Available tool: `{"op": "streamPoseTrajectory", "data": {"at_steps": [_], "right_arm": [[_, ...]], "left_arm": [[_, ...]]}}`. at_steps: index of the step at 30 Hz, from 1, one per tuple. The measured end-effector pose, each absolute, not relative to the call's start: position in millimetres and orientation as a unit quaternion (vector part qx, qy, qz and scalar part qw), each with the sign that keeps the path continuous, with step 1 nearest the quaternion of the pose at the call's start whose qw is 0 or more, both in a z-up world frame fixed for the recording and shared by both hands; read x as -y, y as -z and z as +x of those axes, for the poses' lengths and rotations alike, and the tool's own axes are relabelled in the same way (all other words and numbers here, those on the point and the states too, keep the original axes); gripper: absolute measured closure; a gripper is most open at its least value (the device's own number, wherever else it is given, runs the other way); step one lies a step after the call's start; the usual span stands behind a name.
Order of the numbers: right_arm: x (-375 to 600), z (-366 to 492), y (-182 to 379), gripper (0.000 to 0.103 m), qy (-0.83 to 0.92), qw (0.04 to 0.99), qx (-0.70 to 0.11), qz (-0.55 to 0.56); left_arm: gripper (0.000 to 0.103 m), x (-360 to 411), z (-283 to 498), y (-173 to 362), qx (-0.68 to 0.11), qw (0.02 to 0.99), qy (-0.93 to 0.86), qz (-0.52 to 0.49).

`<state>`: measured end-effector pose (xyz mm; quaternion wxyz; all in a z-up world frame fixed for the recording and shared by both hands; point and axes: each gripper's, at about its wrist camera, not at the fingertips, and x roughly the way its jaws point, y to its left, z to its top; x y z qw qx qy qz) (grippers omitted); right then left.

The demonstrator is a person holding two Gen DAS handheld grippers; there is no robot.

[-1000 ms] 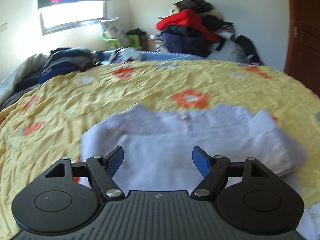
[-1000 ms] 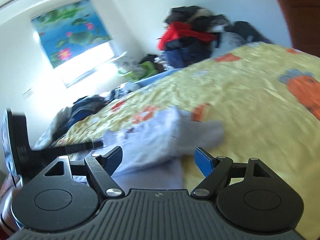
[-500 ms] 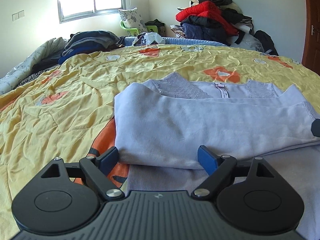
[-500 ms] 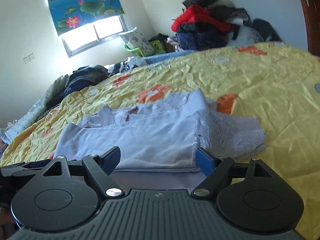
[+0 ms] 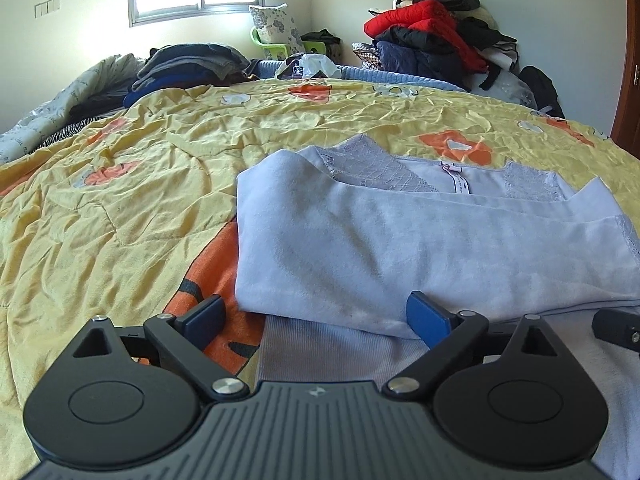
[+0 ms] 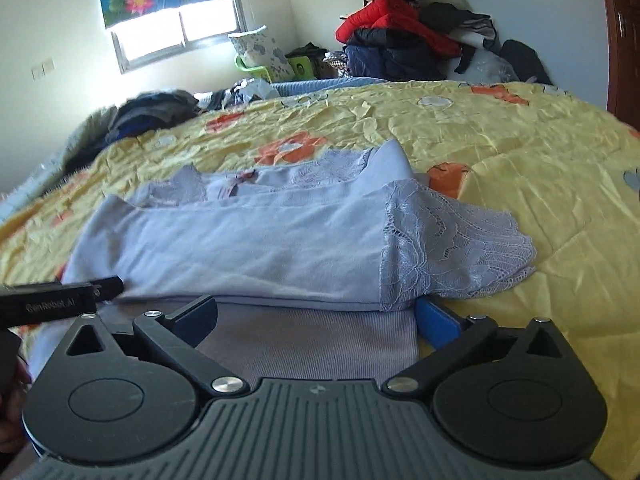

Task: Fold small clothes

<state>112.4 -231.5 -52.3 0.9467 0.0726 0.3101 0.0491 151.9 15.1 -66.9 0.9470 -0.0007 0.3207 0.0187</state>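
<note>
1. Plainly, the lavender top [image 5: 400, 240] lies on the yellow floral bedspread [image 5: 120, 200], sleeves folded across the body, its lace cuff [image 6: 452, 248] spilling past the right edge and the neckline with its label pointing toward the far wall.
2. Nearest the cameras, the ribbed hem [image 6: 312, 340] sticks out flat from under the folded sleeves.
3. The left gripper [image 5: 316, 322] sits low at the hem's left corner, jaws spread wide and holding nothing; cloth lies between the blue pads but is not pinched.
4. The right gripper [image 6: 316, 322] is at the hem's right corner, equally wide open and empty, its right pad just beside the lace.
5. Judging by this, the sleeve folds are done and the step in hand is taking the hem for the bottom-to-top fold.
6. Next, both claws likely need to close on the hem corners together, lift evenly and carry the edge toward the neckline without dragging the sleeves loose.
7. Farther off, a pile of jackets [image 5: 432, 36] sits against the wall.
</note>
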Motion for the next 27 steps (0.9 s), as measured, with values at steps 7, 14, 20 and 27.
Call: {"op": "streamPoseTrajectory", "data": {"at_steps": [7, 14, 20, 27], "right_arm": [[223.1, 113.7, 53.0, 0.000, -0.038, 0.946, -0.318, 0.047], [224.0, 114.8, 52.9, 0.000, -0.036, 0.946, -0.319, 0.041], [225.3, 114.9, 52.9, 0.000, -0.037, 0.946, -0.317, 0.047], [225.7, 115.5, 53.0, 0.000, -0.035, 0.946, -0.317, 0.046]], "left_arm": [[0.005, -14.5, 150.2, 66.9, -0.318, 0.948, -0.022, 0.002], [0.005, -14.8, 149.7, 66.9, -0.318, 0.948, -0.021, 0.002], [0.004, -14.6, 150.0, 66.9, -0.319, 0.947, -0.021, -0.001], [0.004, -16.0, 150.1, 66.8, -0.320, 0.947, -0.019, -0.005]]}}
